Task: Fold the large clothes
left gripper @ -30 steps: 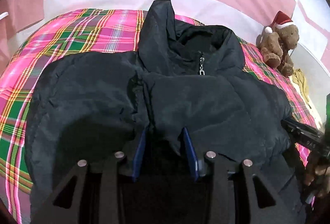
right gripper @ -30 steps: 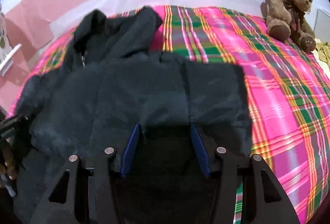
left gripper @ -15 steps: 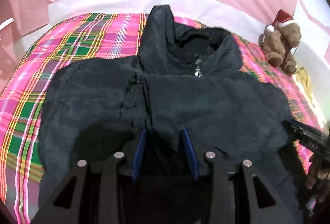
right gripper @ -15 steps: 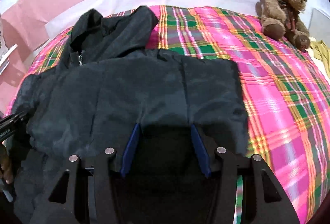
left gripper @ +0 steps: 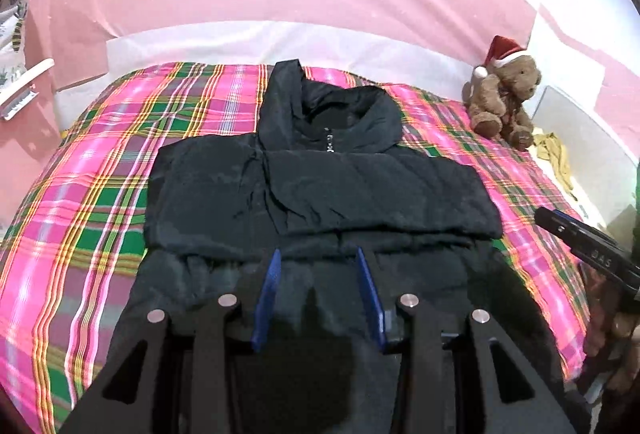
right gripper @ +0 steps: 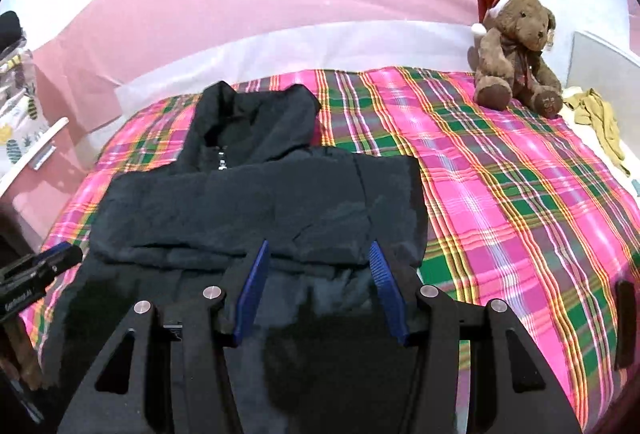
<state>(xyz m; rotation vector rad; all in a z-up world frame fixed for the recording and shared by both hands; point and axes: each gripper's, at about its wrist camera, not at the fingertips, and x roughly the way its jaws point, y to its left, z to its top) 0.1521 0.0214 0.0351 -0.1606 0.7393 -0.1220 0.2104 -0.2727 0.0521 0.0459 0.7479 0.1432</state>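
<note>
A black puffy jacket (left gripper: 320, 190) is lying face up in the middle of a plaid bedspread (left gripper: 100, 194), its collar and zip pointing toward the white pillow strip (left gripper: 280, 42) at the head of the bed. The sleeves are no longer sticking out: they are lying crossed over the chest, forming a thick band with a straight lower edge, so the side folds look done. What appears to be left is bringing the bottom half up over that band toward the collar, then flattening the bundle. The left gripper (left gripper: 318, 294) is sitting over the jacket's lower hem on the side away from the teddy bear (left gripper: 504, 90), its blue fingers standing partly apart with dark fabric running between them; whether the fingers are pinching the cloth or merely framing it, I cannot tell. The right gripper (right gripper: 320, 292) is sitting over the hem on the teddy bear's side, its fingers wider apart, again with fabric between them and the grip itself unclear. Each camera is also catching the other gripper at its edge, level with the hem. A yellowish cloth (right gripper: 600, 122) is lying beside the teddy bear, clear of the jacket.
</note>
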